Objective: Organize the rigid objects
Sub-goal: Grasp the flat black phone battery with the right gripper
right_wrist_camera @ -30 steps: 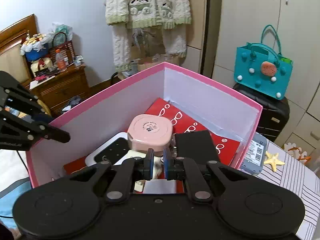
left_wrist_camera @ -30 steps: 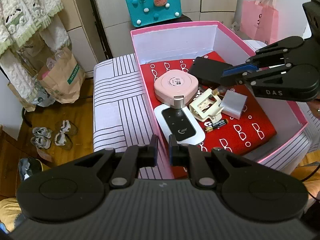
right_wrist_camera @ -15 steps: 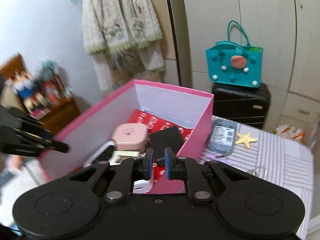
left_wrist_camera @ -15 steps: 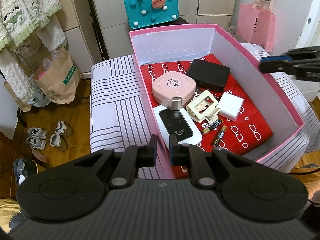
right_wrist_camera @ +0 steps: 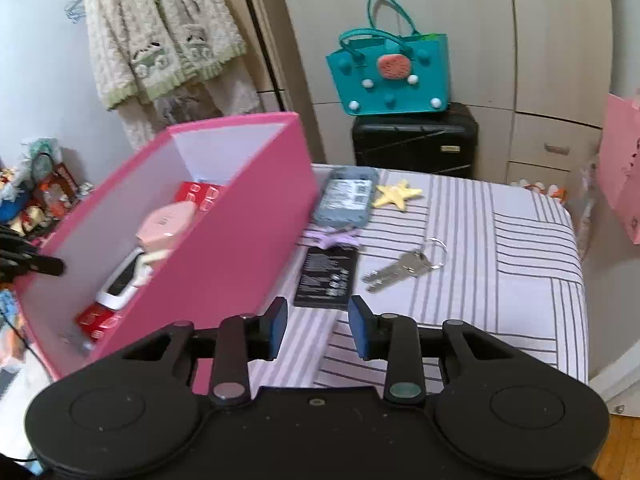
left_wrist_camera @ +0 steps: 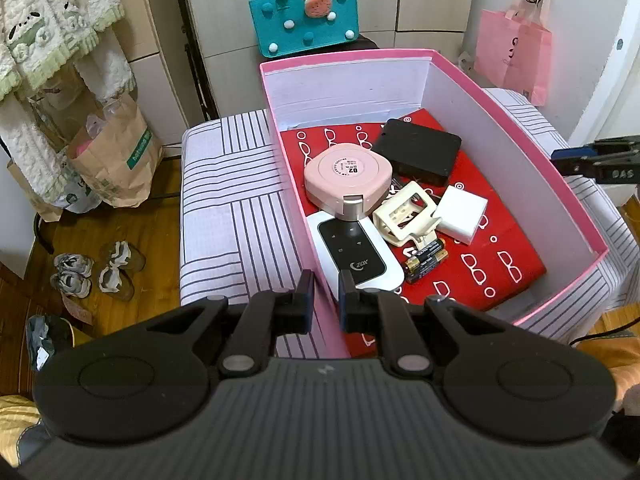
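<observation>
The pink box [left_wrist_camera: 576, 216] stands on a striped cloth. It holds a pink case [left_wrist_camera: 348, 172], a flat black box [left_wrist_camera: 418, 150], a white remote [left_wrist_camera: 352, 256], a cream clip [left_wrist_camera: 406, 214], a white cube [left_wrist_camera: 460, 214] and two batteries [left_wrist_camera: 426, 260]. My left gripper [left_wrist_camera: 325, 300] is shut on the box's near left wall. My right gripper [right_wrist_camera: 318, 326] hangs over the cloth to the right of the box [right_wrist_camera: 240, 240]. Its jaws are opening with nothing between them. Just beyond it lie a black card [right_wrist_camera: 326, 276] and keys [right_wrist_camera: 404, 268].
Farther back on the striped cloth [right_wrist_camera: 500, 260] lie a blue-grey device [right_wrist_camera: 346, 196], a yellow starfish [right_wrist_camera: 396, 194] and a purple clip [right_wrist_camera: 332, 238]. A teal bag [right_wrist_camera: 390, 76] stands on a black suitcase behind. A pink paper bag [left_wrist_camera: 512, 52] hangs at the right.
My right gripper has left the box and swung right over the cloth, and its jaws have parted. A second battery now lies beside the first. The left gripper has kept still.
</observation>
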The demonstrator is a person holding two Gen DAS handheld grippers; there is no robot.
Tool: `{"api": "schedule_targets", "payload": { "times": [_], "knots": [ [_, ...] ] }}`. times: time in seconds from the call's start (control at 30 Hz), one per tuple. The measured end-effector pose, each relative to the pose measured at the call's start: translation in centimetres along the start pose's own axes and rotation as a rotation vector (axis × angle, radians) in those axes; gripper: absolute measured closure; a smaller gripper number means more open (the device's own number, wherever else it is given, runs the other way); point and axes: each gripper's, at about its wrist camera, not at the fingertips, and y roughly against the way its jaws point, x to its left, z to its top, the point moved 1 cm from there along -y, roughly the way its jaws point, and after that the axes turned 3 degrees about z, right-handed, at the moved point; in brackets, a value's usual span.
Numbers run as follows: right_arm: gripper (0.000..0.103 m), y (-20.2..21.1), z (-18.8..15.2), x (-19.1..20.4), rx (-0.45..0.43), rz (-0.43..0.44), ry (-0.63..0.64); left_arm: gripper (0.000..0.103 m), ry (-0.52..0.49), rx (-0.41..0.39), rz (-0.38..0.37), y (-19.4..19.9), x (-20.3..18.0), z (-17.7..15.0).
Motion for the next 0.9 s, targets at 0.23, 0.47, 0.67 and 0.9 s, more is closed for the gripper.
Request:
{"api": "schedule_targets", "payload": {
  "times": [0.23,0.47,0.67,0.9],
  "knots": [
    [0.059,-2.3,-0.4,-0.1,-0.002,-0.014,0.041,0.092,0.008,0.004,0.008,-0.3,-0.1,0.2],
    [0.056,-4.9,0.8,-0.7,-0.02,0.019,0.06,0.092,0.012,0.017,0.009,-0.6,0.0,0.9],
    [0.052,-7.4,0.5,0.2,0.007,-0.001,0.133,0.092,0.014,0.015,0.011,-0.5,-0.1,0.8],
    [0.037,-8.6,0.5,0.5,-0.015,-0.001,0.168,0.092,0.034,0.03,0.009,-0.6,0.1,1.3]
  ]
}}
